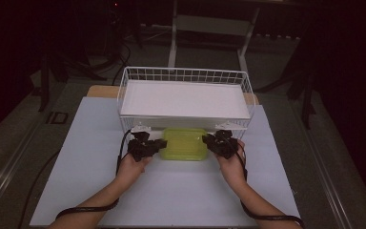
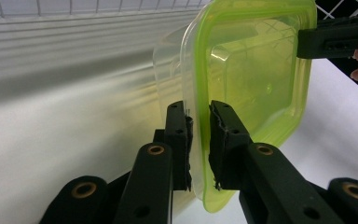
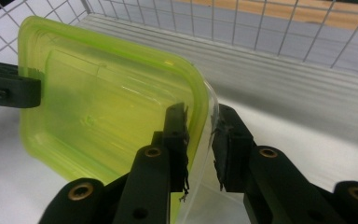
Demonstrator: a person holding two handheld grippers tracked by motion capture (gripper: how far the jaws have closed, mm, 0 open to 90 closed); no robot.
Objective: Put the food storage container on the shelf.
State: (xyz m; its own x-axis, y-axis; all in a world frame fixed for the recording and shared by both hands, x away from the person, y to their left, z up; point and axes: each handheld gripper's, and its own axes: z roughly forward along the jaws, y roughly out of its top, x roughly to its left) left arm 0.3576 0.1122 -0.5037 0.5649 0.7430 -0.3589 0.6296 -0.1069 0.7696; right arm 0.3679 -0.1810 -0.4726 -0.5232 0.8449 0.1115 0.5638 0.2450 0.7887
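A clear plastic container with a yellow-green lid [image 1: 185, 143] lies flat on the white table top [image 1: 171, 195], right in front of the wire basket. My left gripper [image 1: 163, 143] holds its left end and my right gripper [image 1: 205, 139] its right end. In the left gripper view the lid's rim [image 2: 256, 70] stands between the two black pads of the left gripper [image 2: 199, 116], which press on it. The right gripper view has the right gripper [image 3: 200, 119] shut on the opposite rim of the container [image 3: 107, 98]. Each view also catches the other gripper's jaw at the far end.
A white wire basket [image 1: 186, 75] with a flat white panel inside stands just behind the container; its ribbed wall [image 2: 74, 60] runs close alongside it. Bare table lies to the left, right and front. Cables trail from both grippers along the person's forearms.
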